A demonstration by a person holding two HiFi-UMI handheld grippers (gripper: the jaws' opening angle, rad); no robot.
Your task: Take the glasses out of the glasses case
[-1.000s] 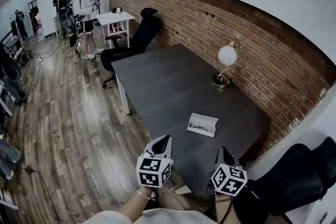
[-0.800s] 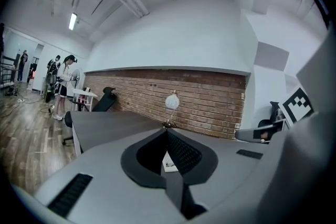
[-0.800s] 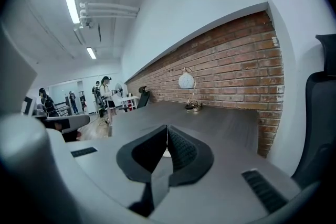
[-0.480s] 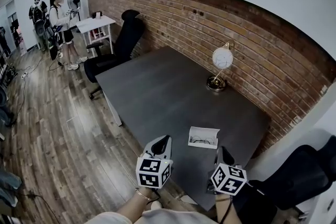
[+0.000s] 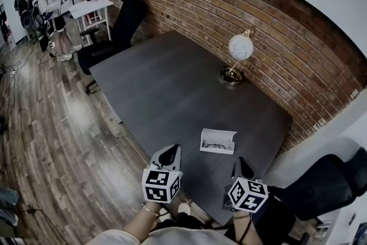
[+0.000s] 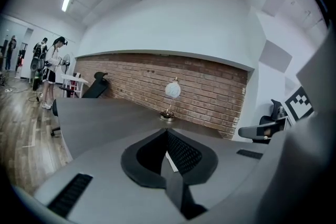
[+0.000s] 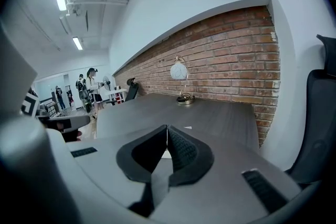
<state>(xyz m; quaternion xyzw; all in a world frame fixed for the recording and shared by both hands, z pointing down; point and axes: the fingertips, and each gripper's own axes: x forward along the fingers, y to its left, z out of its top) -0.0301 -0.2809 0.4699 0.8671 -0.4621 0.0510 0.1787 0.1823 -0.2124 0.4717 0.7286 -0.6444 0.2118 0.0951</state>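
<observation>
Head view: the glasses case (image 5: 228, 135) is recorded lying flat on the dark table (image 5: 166, 86), close to the near edge, with its open side up so that the contents are exposed. The glasses (image 5: 215, 145) are seen inside its white tray, not yet lifted and touched by neither tool. The left gripper (image 5: 170, 152) is held at about 8 o'clock of the case and the right gripper (image 5: 239, 164) at about 5 o'clock. Both are short of the case, which lies ahead and between them; this is judged to be an approach posture. A globe lamp (image 5: 235, 54) stands at 12 o'clock of the case, well apart from it, and is not expected to interfere. Left gripper view: the jaws are noted closed tip to tip, with nothing clamped. A white sliver, taken to be the case, shows past them at 12 o'clock, so the tool is judged to be aimed at it. Right gripper view: the jaws are likewise noted closed and empty, with white again visible just beyond the tips at 12 o'clock. Judgement: the extraction is not begun. At least one pair of jaws must be opened before the frame can be taken, and the case may need to be steadied by the other tool.
</observation>
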